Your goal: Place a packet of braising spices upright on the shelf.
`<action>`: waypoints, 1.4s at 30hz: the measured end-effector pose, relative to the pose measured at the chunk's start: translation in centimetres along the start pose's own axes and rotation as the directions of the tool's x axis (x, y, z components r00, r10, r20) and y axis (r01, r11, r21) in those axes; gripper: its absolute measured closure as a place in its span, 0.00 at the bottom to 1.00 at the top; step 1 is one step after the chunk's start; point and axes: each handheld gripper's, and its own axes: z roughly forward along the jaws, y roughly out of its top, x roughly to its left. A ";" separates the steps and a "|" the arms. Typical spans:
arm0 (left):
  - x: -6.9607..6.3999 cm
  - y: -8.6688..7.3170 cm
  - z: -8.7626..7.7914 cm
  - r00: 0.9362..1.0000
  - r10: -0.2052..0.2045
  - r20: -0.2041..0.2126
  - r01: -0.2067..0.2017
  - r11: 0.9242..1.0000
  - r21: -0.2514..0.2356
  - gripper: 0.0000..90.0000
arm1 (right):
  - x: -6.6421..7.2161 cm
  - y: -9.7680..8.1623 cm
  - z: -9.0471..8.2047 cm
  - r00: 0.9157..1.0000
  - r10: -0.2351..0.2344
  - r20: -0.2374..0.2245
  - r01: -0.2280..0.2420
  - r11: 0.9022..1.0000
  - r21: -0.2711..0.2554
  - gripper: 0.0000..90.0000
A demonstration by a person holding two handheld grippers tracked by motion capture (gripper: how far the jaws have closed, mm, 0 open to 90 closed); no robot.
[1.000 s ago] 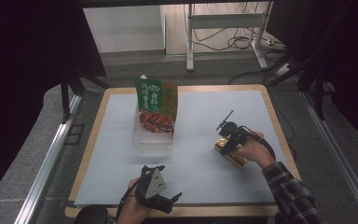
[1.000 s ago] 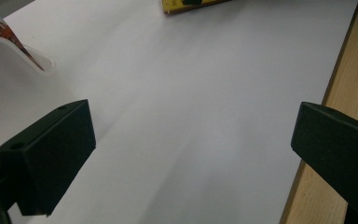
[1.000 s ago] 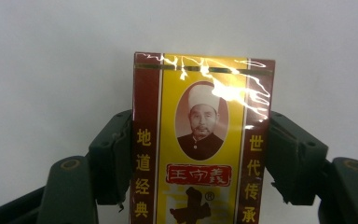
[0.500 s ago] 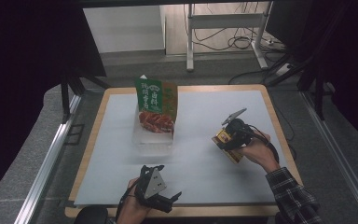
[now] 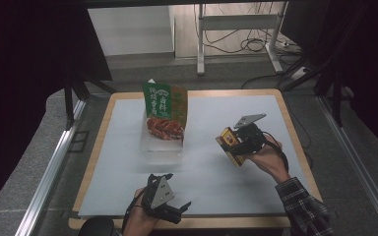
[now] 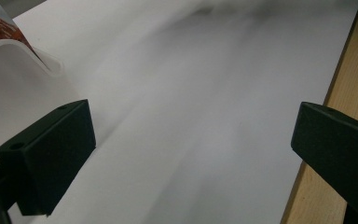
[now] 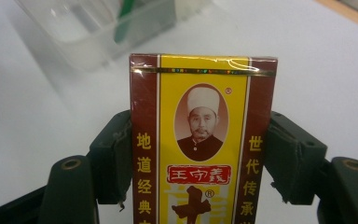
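Dim room with dark surrounds; the white table (image 5: 211, 147) is evenly lit. Soft shadows streak it in the left gripper view. Glare glints on the box (image 7: 203, 140); the container (image 7: 98, 32) behind blurs.

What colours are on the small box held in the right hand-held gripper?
The flat cardboard box is yellow with dark red side bands, clearest in the right gripper view.

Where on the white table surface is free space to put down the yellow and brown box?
Bare patches: the wide strip between the clear container and the right gripper, the far right area behind that gripper, and the left strip beside the container up to the table's wooden edge. It is crowded around the green bag and near the left gripper.
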 end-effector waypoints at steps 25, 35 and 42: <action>-0.4 0.0 -0.1 1.000 -0.002 0.007 0.002 1.000 0.006 0.00 | 3.0 5.0 2.0 0.990 -0.067 -0.126 0.039 0.976 -0.215 0.36; -0.3 -0.1 -0.4 1.000 -0.013 0.003 0.013 1.000 -0.004 0.00 | 4.5 7.2 3.4 0.981 -0.095 -0.171 0.049 0.966 -0.253 0.36; -0.2 -0.1 -0.4 1.000 -0.007 0.003 0.007 1.000 0.000 0.00 | 5.4 8.6 4.3 0.974 -0.117 -0.193 0.059 0.958 -0.282 0.36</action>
